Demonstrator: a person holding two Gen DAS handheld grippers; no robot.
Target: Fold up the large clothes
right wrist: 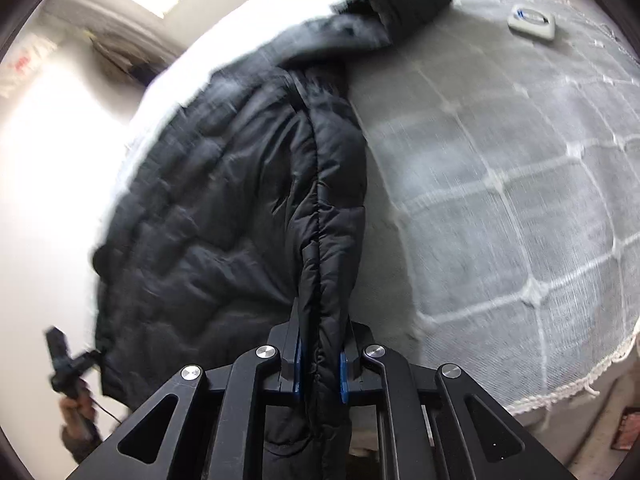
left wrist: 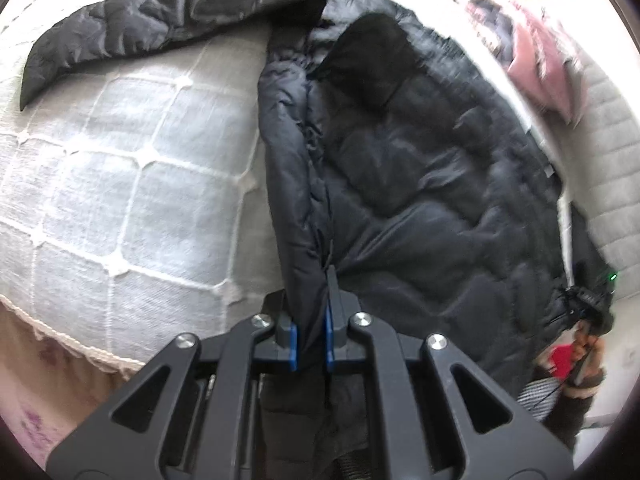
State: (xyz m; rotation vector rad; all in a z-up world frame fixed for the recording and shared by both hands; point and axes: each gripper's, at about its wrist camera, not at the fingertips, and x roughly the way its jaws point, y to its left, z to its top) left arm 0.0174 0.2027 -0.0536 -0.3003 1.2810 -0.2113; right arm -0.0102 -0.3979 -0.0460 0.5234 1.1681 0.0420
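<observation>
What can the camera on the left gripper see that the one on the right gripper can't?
Only the left wrist view shows the pink clothes beyond the jacket. Only the right wrist view shows a small white device lying on the bedspread, and a bright window. Both share the black puffer jacket spread on the white checked bedspread, with each camera's own gripper, left gripper and right gripper, shut on a fold of the jacket between its jaws.

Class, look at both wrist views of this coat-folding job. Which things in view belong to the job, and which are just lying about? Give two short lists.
Belongs to the job:
black puffer coat
left gripper, shut on the coat's edge
right gripper, shut on the coat's edge
bed cover, the folding surface

Just lying about:
pink garment
small white device
</observation>
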